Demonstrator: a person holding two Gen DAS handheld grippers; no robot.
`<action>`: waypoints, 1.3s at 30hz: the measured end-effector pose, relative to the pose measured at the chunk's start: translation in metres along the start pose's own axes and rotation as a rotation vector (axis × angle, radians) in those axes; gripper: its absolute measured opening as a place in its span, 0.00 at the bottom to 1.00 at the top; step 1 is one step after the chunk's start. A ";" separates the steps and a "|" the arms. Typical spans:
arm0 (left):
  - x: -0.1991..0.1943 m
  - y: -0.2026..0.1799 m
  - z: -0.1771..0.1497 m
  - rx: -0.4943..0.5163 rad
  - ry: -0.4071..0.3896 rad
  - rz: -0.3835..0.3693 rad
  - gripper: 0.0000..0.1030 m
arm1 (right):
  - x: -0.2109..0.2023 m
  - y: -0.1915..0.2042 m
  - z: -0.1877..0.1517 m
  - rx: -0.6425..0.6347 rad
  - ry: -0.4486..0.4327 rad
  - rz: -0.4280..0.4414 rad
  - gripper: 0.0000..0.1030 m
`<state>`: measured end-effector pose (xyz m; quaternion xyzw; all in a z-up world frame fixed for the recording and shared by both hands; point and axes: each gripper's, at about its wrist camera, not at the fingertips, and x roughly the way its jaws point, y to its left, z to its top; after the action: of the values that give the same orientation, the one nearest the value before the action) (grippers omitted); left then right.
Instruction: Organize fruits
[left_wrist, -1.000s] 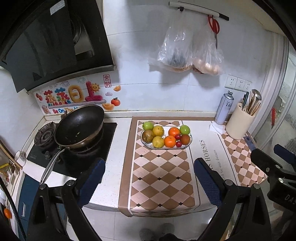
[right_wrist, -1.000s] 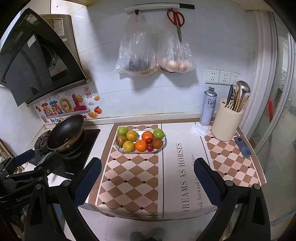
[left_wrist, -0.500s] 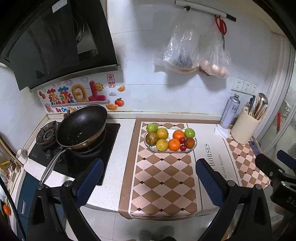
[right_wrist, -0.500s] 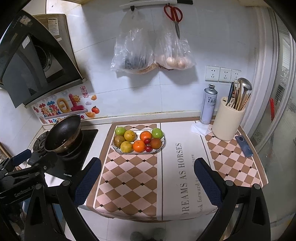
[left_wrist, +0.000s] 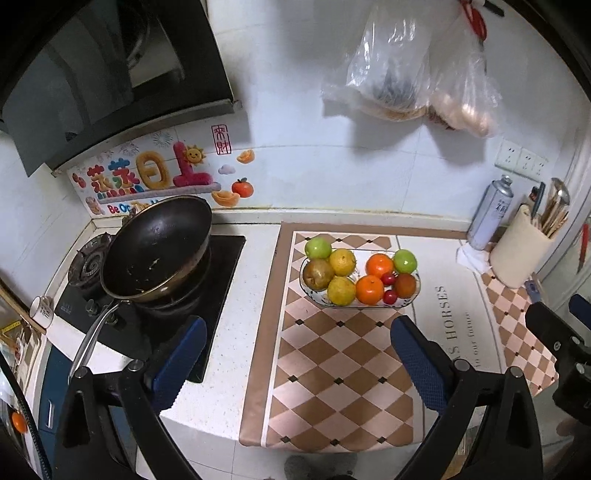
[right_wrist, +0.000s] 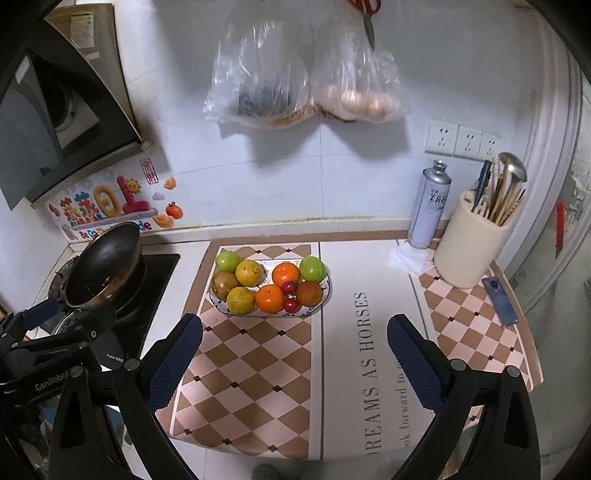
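A glass plate (left_wrist: 415, 297) (right_wrist: 325, 295) of fruit sits on the checkered mat (left_wrist: 332, 369) (right_wrist: 251, 387). It holds two green apples (left_wrist: 317, 248) (right_wrist: 312, 268), oranges (left_wrist: 369, 290) (right_wrist: 270, 298), yellow citrus (left_wrist: 341, 291) (right_wrist: 241, 300), a brown pear (left_wrist: 316, 274) (right_wrist: 224, 285) and small red cherries (left_wrist: 390, 296) (right_wrist: 291, 305). My left gripper (left_wrist: 295, 362) is open and empty, above the counter's front edge, short of the plate. My right gripper (right_wrist: 295, 363) is open and empty, also short of the plate.
A black wok (left_wrist: 155, 251) (right_wrist: 103, 269) sits on the stove at left. A spray can (left_wrist: 489, 214) (right_wrist: 430, 205), a utensil holder (left_wrist: 521, 254) (right_wrist: 469, 254) and a phone (right_wrist: 500, 301) stand at right. Plastic bags (left_wrist: 406, 66) (right_wrist: 295, 74) hang on the wall.
Both grippers have moved forward and closer to the counter, so the fruit plate looks nearer. Both stay open and empty.
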<state>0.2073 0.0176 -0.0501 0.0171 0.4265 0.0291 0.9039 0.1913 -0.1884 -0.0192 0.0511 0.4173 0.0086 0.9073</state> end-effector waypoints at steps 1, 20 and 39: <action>0.006 0.000 0.003 -0.002 0.007 -0.002 0.99 | 0.005 0.000 0.002 0.005 0.004 0.001 0.99; 0.062 -0.003 0.019 0.014 0.089 -0.006 0.99 | 0.067 -0.004 0.012 0.015 0.088 -0.041 0.99; 0.067 0.001 0.021 0.001 0.085 -0.013 0.99 | 0.082 -0.002 0.011 0.001 0.119 -0.060 0.99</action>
<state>0.2659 0.0231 -0.0882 0.0136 0.4644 0.0239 0.8852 0.2531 -0.1867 -0.0745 0.0383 0.4718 -0.0158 0.8807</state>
